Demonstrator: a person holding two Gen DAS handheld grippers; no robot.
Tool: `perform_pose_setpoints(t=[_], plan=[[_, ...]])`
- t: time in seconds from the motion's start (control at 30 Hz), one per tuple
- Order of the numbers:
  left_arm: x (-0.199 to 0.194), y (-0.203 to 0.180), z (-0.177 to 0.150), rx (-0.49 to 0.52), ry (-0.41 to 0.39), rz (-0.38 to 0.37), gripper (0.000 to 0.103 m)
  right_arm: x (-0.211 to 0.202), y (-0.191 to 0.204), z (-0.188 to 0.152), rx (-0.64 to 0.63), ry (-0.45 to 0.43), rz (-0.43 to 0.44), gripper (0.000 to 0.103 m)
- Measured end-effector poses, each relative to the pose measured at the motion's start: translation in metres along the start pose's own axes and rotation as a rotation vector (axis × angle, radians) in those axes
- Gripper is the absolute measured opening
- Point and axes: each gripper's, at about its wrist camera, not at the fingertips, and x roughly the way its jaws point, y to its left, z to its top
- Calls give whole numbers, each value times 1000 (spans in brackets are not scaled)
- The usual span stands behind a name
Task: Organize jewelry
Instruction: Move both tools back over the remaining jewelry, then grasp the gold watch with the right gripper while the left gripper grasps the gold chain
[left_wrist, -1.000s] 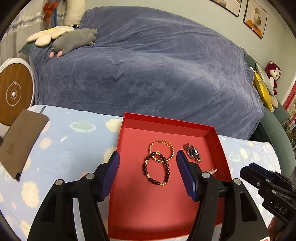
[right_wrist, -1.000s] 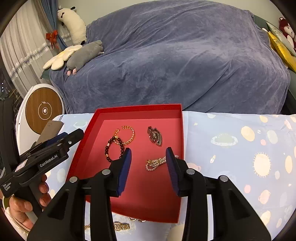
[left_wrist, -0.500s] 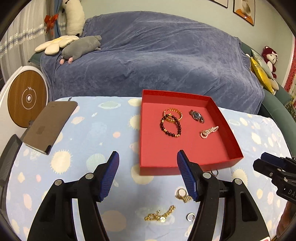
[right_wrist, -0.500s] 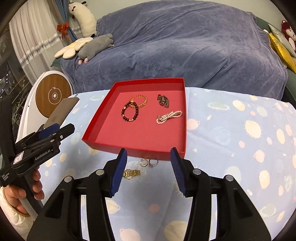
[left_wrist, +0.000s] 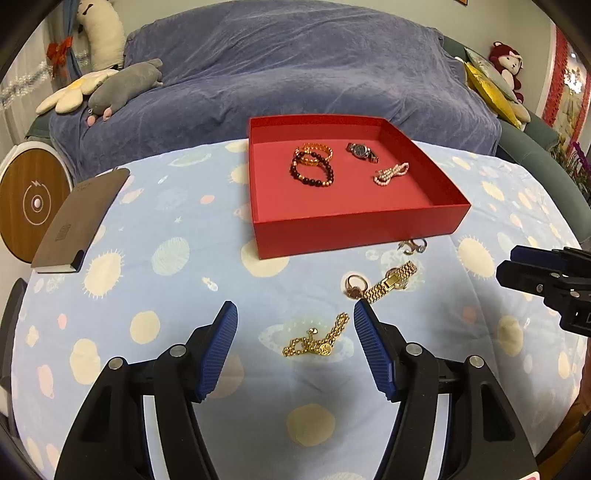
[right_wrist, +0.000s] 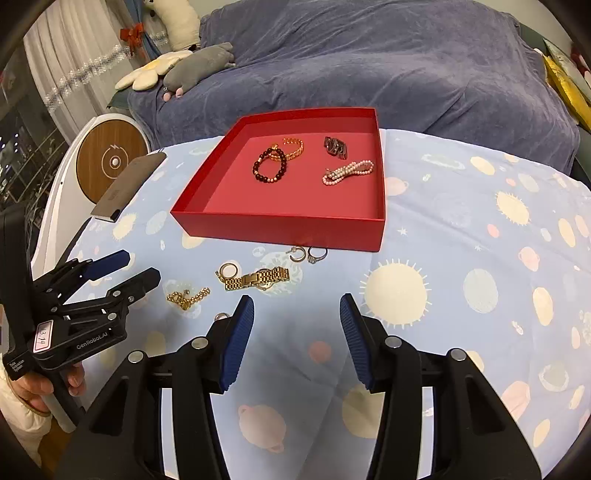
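- Left gripper (left_wrist: 293, 317): jaws spread, empty, just above gold chain (left_wrist: 317, 338) on tablecloth (left_wrist: 177, 295).
- Right gripper (right_wrist: 297, 308): jaws apart, lately widened, nothing between.
- Gold watch (right_wrist: 258, 278) near red tray (right_wrist: 280, 225).

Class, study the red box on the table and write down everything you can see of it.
The red box is a shallow, square, lidless tray that looks like cardboard, with low upright walls and a flat floor. It sits level on the planet-print cloth, in front of the blue-covered sofa. Inside lie a dark bead bracelet, a gold bracelet, a watch and a pearl strand. Neither gripper touches it.
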Motion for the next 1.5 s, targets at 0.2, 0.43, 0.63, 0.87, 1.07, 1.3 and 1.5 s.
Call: perform_pose_setpoints(t=[0.2,0.43,0.63,0.87,1.07,1.3,1.5], plan=[[12,5,-15,-29,52,1,63,31,5,-3,31,67,54,47],[9,16,-20,-53,64,-5,63,51,26,9,-6,59,72,46],[7,28,-22,-89,78,-21,63,72,36,28,-26,56,76,47],[8,42,-27,-121,96,-31,63,103,49,34,-82,98,71,46],[10,51,-33,-124,110,-26,63,104,52,18,-158,156,61,45],[10,44,-36,-107,114,-34,63,84,52,-11,-221,192,43,45],[15,32,-33,-89,117,-25,63,83,45,-10,-189,169,38,39]])
